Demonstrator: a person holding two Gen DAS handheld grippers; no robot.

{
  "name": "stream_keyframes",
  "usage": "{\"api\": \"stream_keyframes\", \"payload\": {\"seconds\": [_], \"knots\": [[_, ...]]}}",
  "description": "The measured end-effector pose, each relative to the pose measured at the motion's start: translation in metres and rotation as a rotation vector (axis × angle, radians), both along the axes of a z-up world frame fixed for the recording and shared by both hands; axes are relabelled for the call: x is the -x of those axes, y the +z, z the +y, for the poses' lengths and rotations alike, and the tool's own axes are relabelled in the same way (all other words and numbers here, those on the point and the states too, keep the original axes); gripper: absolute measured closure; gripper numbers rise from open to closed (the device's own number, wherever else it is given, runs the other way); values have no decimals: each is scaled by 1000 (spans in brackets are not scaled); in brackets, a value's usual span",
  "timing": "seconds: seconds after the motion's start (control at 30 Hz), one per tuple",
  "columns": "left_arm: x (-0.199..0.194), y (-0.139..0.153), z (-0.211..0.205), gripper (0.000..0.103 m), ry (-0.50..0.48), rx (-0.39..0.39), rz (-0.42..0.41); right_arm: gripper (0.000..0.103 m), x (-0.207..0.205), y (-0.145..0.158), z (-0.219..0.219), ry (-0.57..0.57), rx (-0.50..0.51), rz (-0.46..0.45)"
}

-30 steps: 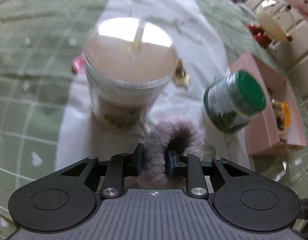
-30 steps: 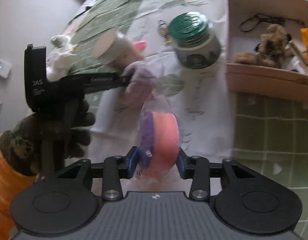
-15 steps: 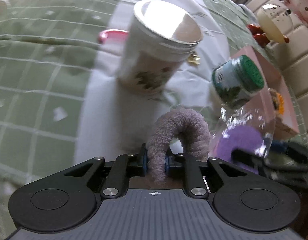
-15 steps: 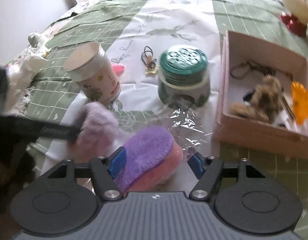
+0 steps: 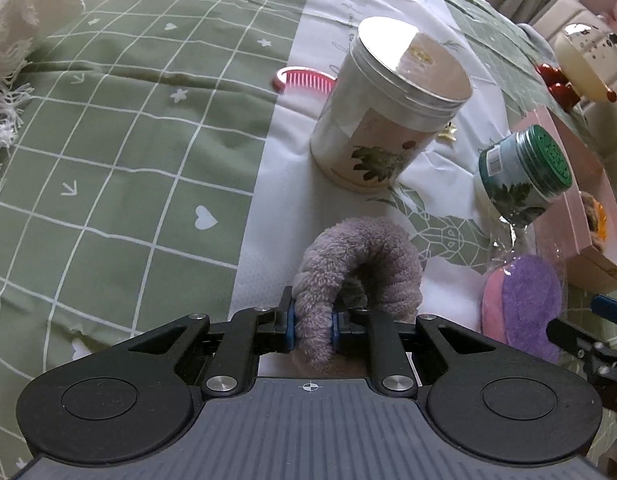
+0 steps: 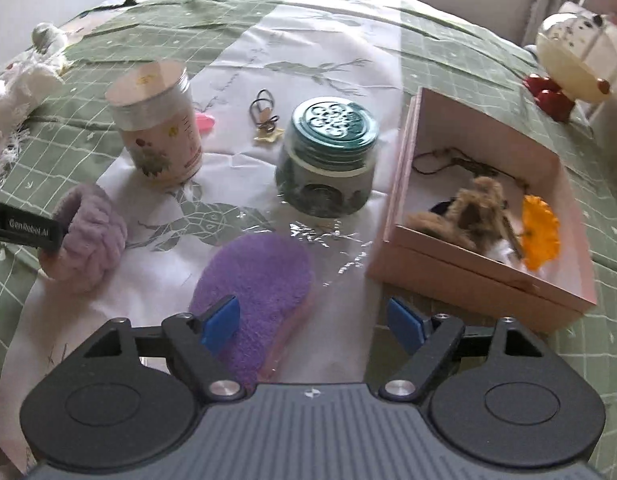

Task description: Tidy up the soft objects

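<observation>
The left gripper (image 5: 312, 330) has its jaws closed on the fluffy lilac towelling band (image 5: 356, 264), a soft ring of plush cloth. It pinches one side of the ring, and the cloth is squeezed thin between the blue pads while the rest arches forward over the white printed cloth (image 5: 284, 184). I judge this band to be very light and fully limp. It will not slip easily, because the pile gives good friction, but it will sag and swing when carried. A grip across one strand, as here, seems the sensible place.

The right gripper (image 6: 314, 320) is opening its jaws, and the pads do not press on anything. Between and under them lies the purple and pink sponge pad in clear plastic wrap (image 6: 256, 280), flat on the white cloth, near the pink cardboard box (image 6: 468, 276). The pad looks light and springy, but the wrap is probably slippery and crinkly, so I would take it across the thick edges, not by the loose film.

Some things are hard to read. The near end of the pad is hidden behind the right gripper's body. The brown furry things inside the box (image 6: 472, 208) are tangled and I cannot say what they are. The lower part of the band is cut off by the left gripper.
</observation>
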State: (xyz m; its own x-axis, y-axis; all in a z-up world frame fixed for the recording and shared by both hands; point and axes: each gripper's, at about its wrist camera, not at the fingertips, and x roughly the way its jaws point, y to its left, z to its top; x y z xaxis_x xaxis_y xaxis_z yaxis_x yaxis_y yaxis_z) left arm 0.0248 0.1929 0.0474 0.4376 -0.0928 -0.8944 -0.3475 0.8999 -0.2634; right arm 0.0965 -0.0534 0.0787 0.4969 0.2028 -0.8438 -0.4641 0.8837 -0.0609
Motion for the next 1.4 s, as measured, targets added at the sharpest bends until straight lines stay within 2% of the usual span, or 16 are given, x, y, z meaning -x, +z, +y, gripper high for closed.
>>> {"api": "stream_keyframes", "payload": {"seconds": [0.17, 0.23, 0.37, 0.47, 0.57, 0.7, 0.87, 1.03, 1.17, 1.4], "knots": [[-1, -2, -2, 84, 0, 3, -2, 22, -2, -9, 16, -16, -59, 51], [0, -3, -1, 84, -6, 4, -6, 28, 3, -14, 29, 42, -70, 69], [1, -5, -2, 84, -4, -2, -14, 29, 25, -17, 50, 196, -70, 24], [2, -5, -4, 84, 7, -10, -22, 29, 39, -20, 49, 255, -39, -29], [4, -5, -7, 83, 19, -20, -35, 29, 45, -20, 33, 244, -40, -40], [5, -6, -10, 83, 38, -28, -57, 23, 44, -19, 12, 226, -100, 15], [16, -12, -14, 82, 57, -46, -151, 18, 38, -31, -10, 191, -195, 42], [23, -16, -20, 81, 83, -72, -223, 6, 31, -45, -28, 168, -304, 41], [25, -18, -26, 81, 95, -101, -253, 5, 30, -54, -38, 182, -372, 25], [25, -19, -35, 81, 95, -153, -270, 5, 33, -56, -46, 188, -404, 20]]}}
